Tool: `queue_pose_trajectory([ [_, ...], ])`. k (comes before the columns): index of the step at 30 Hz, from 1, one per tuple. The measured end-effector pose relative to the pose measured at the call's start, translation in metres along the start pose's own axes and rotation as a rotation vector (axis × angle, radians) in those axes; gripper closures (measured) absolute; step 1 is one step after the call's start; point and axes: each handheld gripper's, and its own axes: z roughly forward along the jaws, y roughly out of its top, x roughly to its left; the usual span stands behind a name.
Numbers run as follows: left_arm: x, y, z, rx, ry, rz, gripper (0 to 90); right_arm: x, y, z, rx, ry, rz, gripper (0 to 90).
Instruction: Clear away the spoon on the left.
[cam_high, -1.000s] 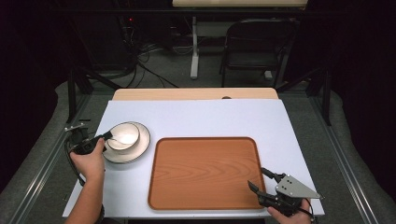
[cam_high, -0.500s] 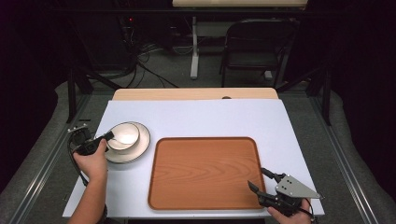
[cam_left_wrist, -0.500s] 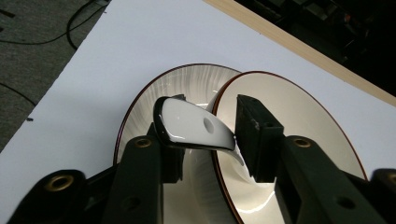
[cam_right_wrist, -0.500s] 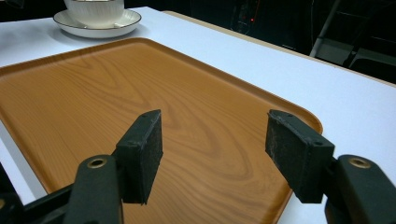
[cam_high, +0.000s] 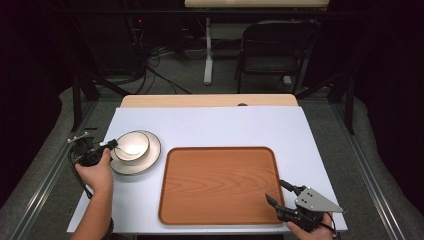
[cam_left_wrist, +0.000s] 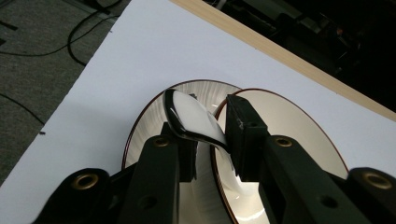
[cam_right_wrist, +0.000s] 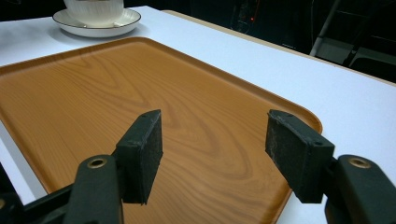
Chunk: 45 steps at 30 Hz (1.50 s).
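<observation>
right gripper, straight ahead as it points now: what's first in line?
The right gripper points low across the bare wooden tray; it would probably meet the tray's surface first, with the cup and saucer farther on.

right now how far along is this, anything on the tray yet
Nothing looks done: the wooden tray is bare. In hand: the left claw is shut on the rim of the bowl, which sits on its plate beside the tray. The right claw is open over the tray's near corner. If the tray is the goal, moving the dishes is left.
</observation>
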Motion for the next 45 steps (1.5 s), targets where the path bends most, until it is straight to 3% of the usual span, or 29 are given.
queue_pose_trajectory([
  [14, 0.000, 0.007, -0.008, -0.020, -0.060, -0.039, 83.7, 0.000, 0.000, 0.000, -0.003, 0.001, -0.002, 36.6],
  [24, -0.005, 0.012, -0.011, -0.017, -0.061, -0.027, 84.6, 0.000, 0.000, 0.000, -0.001, 0.002, 0.002, 36.6],
  [30, -0.008, 0.017, -0.015, -0.008, -0.062, -0.004, 84.6, 0.000, 0.000, 0.000, -0.002, 0.002, 0.001, 36.6],
  [45, -0.028, 0.033, -0.030, 0.046, -0.082, 0.103, 84.7, 0.000, 0.000, 0.000, -0.002, 0.001, 0.001, 36.6],
])
